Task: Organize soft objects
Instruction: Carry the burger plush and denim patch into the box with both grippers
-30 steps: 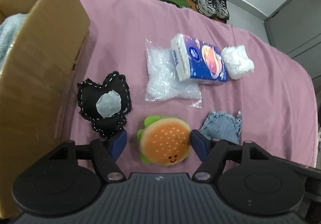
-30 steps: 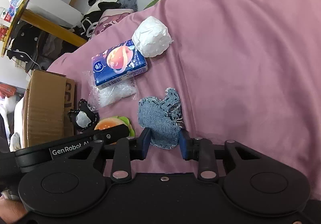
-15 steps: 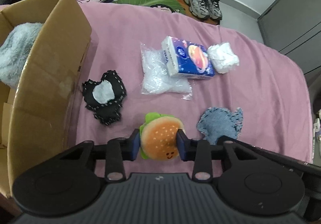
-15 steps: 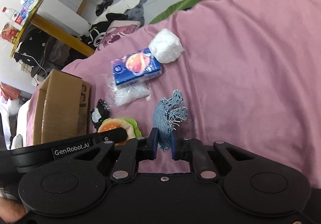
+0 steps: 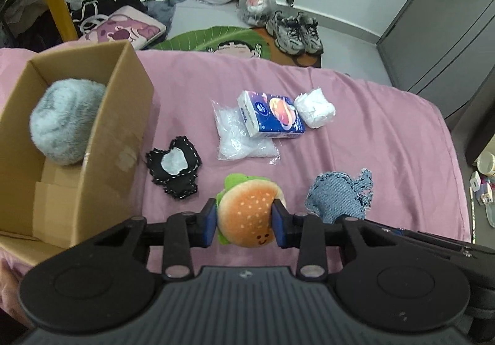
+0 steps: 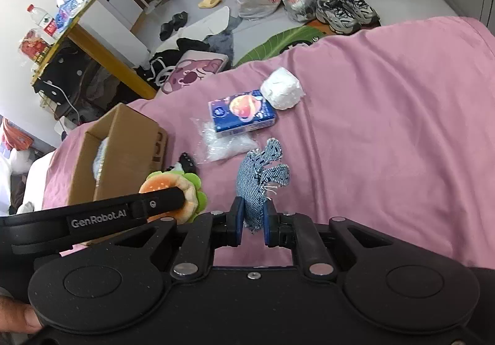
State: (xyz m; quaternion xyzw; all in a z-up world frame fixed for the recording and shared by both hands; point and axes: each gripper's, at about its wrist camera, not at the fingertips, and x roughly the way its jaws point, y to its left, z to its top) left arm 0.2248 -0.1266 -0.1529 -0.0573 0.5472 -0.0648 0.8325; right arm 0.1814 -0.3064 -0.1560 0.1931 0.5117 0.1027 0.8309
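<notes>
Two grippers were at work, each clamped on one soft thing. The left gripper (image 5: 244,223) pinched a single burger plush (image 5: 247,216) between its blue pads, lifted clear of the pink bedspread (image 5: 386,141); the right gripper (image 6: 251,218) was closed tight on one denim patch (image 6: 260,178), which hung bunched and crumpled above its pads. On the bedspread lay one black stitched patch (image 5: 174,172) with a white centre, one clear plastic bag (image 5: 244,141), one blue tissue pack (image 5: 272,117) resting partly on that bag, and one white crumpled wad (image 5: 315,108) touching the pack's far end. One cardboard box (image 5: 120,141) stood open at the left edge, near the black patch. The left wrist view looked down into the box and showed one grey fluffy ball (image 5: 65,122) inside, and the black patch whole; it showed the denim only from behind, flat-looking. The right wrist view caught just a pale sliver inside the box and a corner of the black patch behind the burger, but showed the denim's folded hang, the left gripper's arm crossing the burger, and a fingertip (image 6: 23,321) at the lower left corner.
</notes>
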